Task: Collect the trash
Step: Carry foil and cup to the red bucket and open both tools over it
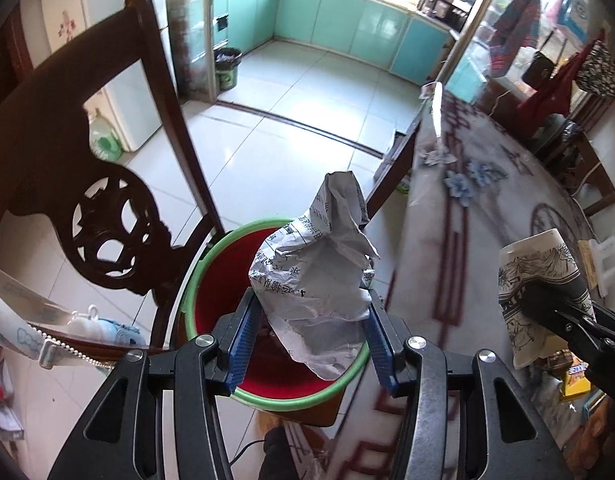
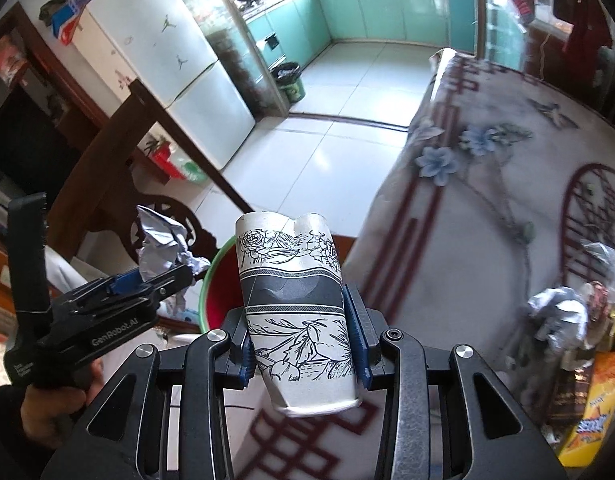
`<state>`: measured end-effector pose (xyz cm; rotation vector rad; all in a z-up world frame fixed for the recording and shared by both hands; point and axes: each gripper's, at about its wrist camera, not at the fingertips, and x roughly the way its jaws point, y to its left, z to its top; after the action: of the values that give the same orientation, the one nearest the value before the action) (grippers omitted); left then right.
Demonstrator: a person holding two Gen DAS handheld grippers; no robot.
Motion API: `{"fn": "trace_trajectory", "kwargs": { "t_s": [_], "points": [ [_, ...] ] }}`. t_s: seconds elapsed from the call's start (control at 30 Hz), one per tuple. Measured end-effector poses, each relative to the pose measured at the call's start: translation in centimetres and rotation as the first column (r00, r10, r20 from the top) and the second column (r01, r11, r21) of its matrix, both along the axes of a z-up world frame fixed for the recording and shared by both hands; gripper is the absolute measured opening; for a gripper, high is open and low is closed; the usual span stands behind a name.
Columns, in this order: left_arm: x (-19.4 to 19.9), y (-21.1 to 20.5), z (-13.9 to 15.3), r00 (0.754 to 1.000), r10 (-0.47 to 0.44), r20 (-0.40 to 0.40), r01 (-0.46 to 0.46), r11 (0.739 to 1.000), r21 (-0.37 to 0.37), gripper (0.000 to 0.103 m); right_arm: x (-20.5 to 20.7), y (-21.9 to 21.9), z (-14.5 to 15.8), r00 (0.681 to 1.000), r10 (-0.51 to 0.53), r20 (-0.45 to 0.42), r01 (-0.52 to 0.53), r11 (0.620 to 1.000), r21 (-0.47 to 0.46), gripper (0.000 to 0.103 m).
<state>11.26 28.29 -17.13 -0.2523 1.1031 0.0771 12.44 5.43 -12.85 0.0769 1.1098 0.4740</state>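
Over the red bin, the left gripper pinches crumpled paper; release it centred, probably clear of the rim. Rightward, the right gripper clamps a paper cup.

The crumpled paper hides much of the red bin's inside. The paper cup covers the bin's right rim. The snack packets are cut off by the right edge, their print blurred. Countertop items are too small to tell.
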Motion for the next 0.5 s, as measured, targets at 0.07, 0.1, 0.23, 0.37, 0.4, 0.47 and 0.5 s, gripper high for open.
{"fn": "trace_trajectory", "kwargs": {
  "t_s": [0.07,0.1,0.23,0.37,0.4,0.47,0.5],
  "points": [
    [0.2,0.7,-0.9,1.0,0.01,-0.02,-0.011,1.0,-0.001,0.049,0.3,0.8,-0.4,1.0,0.014,-0.008,-0.014,1.0,-0.009,0.036],
    [0.2,1.0,-1.3,1.0,0.015,-0.028,-0.015,1.0,-0.004,0.049,0.5,1.2,-0.7,1.0,0.022,-0.012,-0.022,1.0,-0.012,0.036],
    [0.6,1.7,-2.6,0.998,0.021,-0.062,-0.022,1.0,-0.011,0.053,1.2,2.3,-1.3,0.999,0.033,-0.025,-0.034,0.999,-0.014,0.048],
    [1.0,2.4,-3.4,0.996,0.04,-0.083,-0.04,0.999,-0.008,0.058,1.5,2.5,-1.3,1.0,0.004,-0.022,-0.004,1.0,-0.009,0.072],
    [1.1,2.6,-3.5,0.996,0.044,-0.083,-0.045,0.999,-0.008,0.059,1.5,2.6,-1.4,1.0,0.002,-0.025,-0.003,1.0,-0.01,0.072],
    [1.2,3.0,-3.5,0.995,0.051,-0.084,-0.052,0.999,-0.009,0.06,1.5,2.5,-1.3,1.0,-0.009,-0.026,0.008,1.0,-0.016,0.072],
    [1.2,3.1,-3.5,0.995,0.052,-0.084,-0.053,0.999,-0.012,0.06,1.5,2.2,-1.2,0.999,-0.018,-0.027,0.018,1.0,-0.015,0.072]
  ]
}}
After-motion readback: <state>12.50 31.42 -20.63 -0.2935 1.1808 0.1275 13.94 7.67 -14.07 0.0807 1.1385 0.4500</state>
